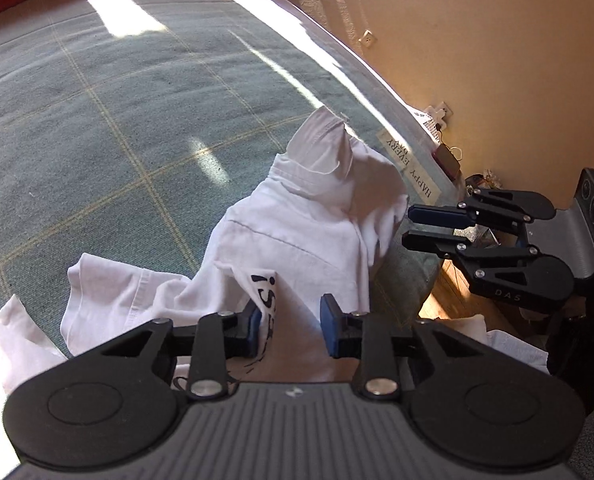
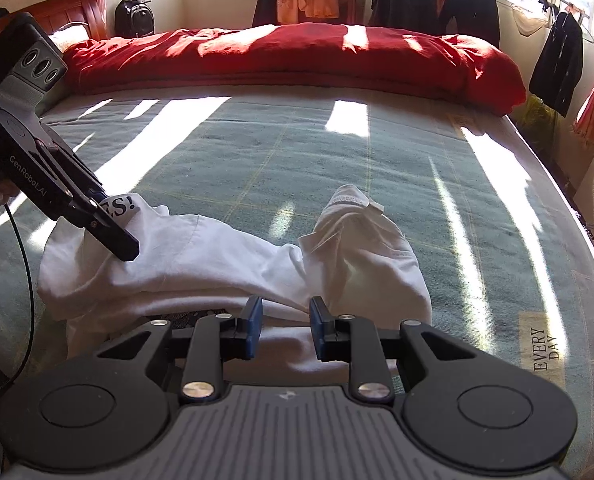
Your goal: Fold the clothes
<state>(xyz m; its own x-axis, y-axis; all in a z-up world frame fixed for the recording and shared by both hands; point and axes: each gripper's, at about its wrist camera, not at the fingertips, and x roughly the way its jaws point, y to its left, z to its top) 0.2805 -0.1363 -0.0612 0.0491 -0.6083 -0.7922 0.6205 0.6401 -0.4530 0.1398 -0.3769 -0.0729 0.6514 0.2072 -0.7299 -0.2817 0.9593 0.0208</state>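
Sunlit green checked bed [image 2: 337,152] fills both views, a red duvet [image 2: 297,60] heaped at 12 o'clock. At 6 o'clock a rumpled white T-shirt [image 2: 217,256] lies near the bed's edge, partly doubled over. Left gripper [image 1: 291,322], jaws apart, straddles a raised printed fold, likely to pinch it. Right gripper [image 2: 286,322], jaws narrowly apart, holds nothing, poised over the near hem.

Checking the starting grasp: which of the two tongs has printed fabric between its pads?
The left tongs: the white T-shirt fold with black lettering rises between its open pads. The right tongs are open over plain white cloth.
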